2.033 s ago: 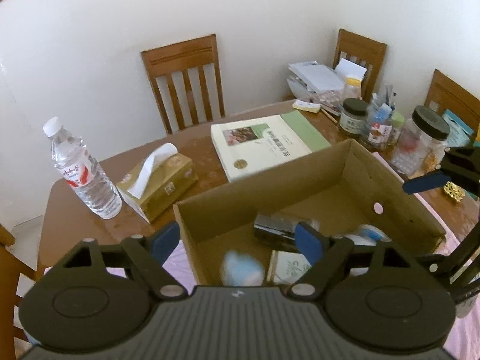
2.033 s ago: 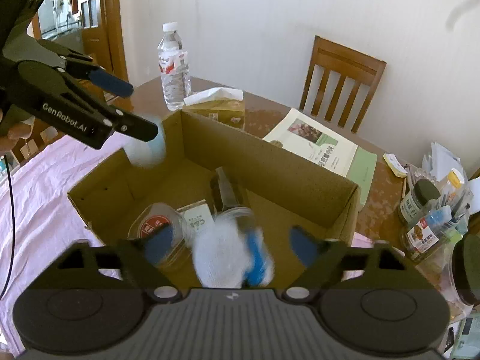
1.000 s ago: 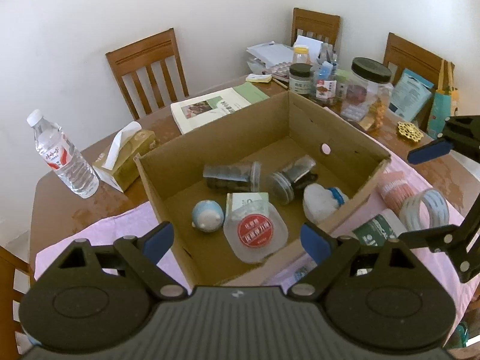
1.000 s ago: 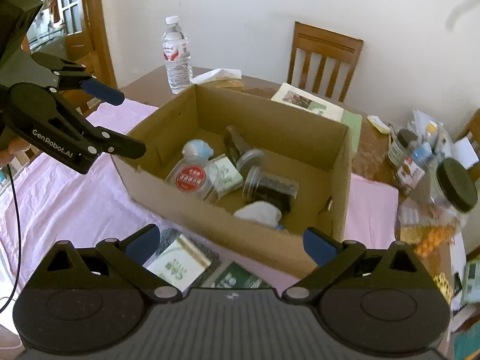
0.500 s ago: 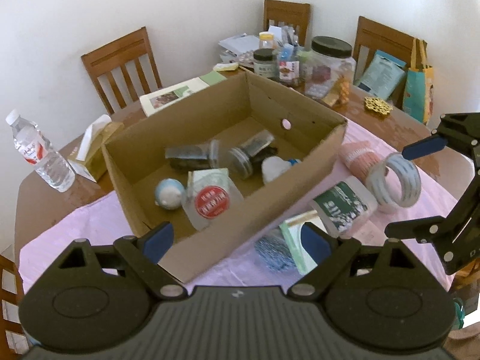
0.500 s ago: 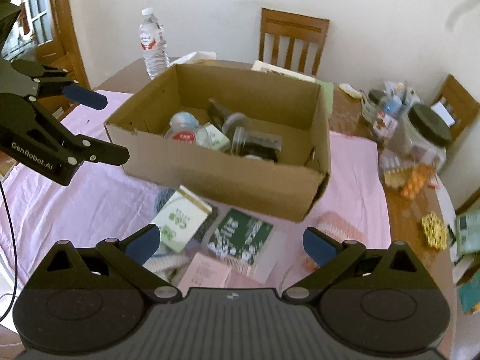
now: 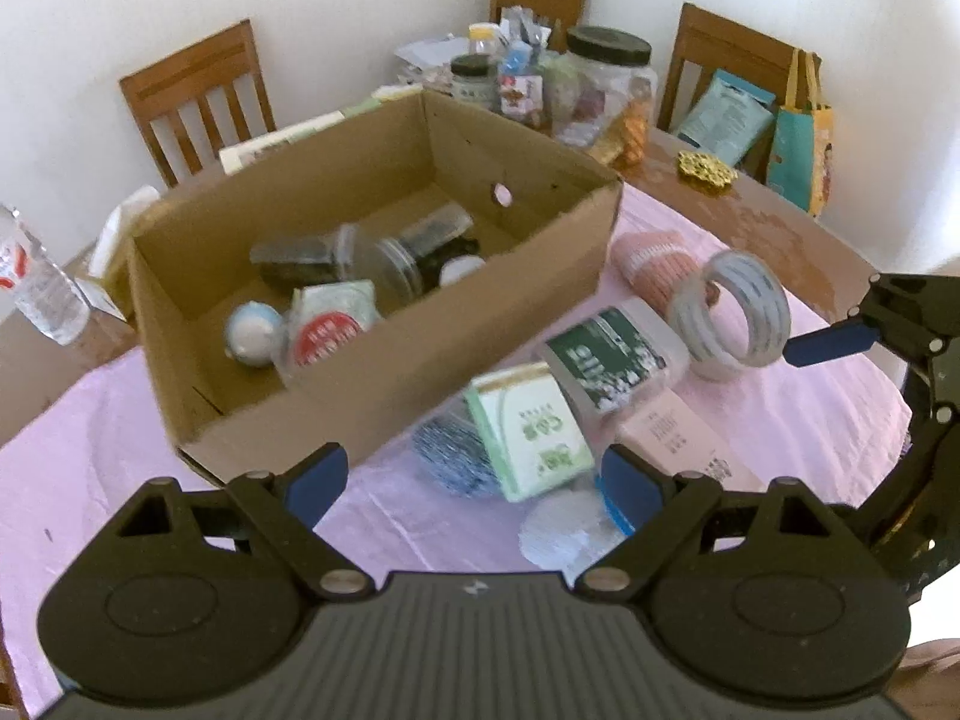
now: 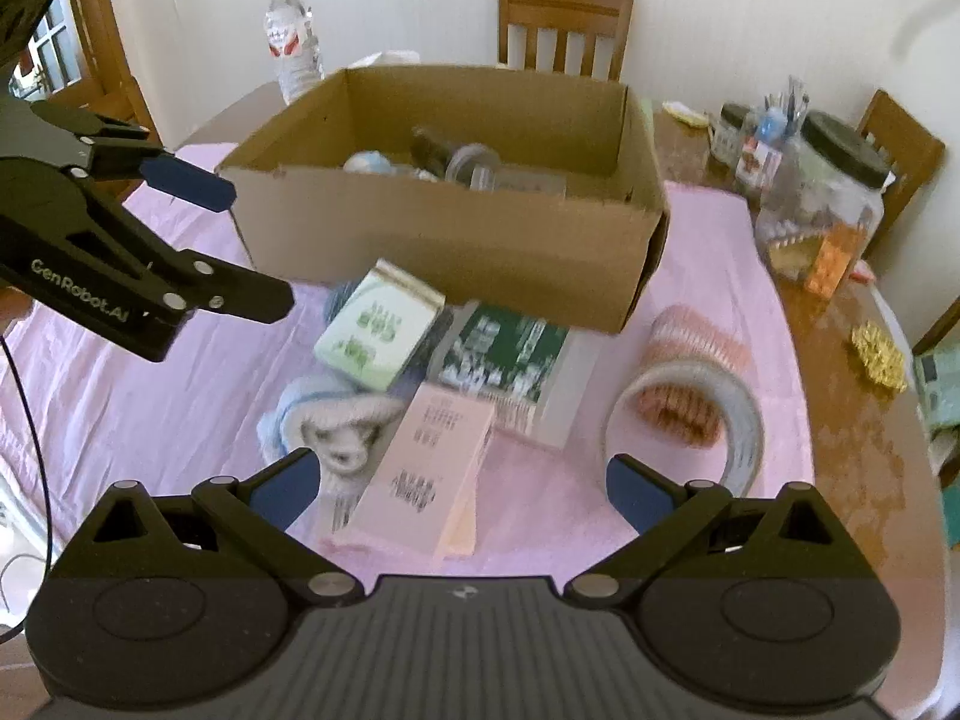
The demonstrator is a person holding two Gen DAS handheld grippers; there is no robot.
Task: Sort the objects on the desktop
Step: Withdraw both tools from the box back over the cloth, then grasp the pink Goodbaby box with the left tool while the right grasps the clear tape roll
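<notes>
A cardboard box sits on the pink cloth and holds jars, a blue-white ball and a red-lidded tub. In front of it lie a green-white carton, a dark green packet, a pink box, a tape roll, a pink brush, a blue scrubber and a fluffy white-blue item. My left gripper is open and empty above the scrubber and carton. My right gripper is open and empty above the pink box.
A water bottle and tissue box stand beyond the box. Jars and clutter crowd the far table corner. Wooden chairs ring the table. A gold coaster lies on bare wood.
Both grippers have pulled back from over the box and now hang lower over the items in front of it. The dropped items lie in the box.
</notes>
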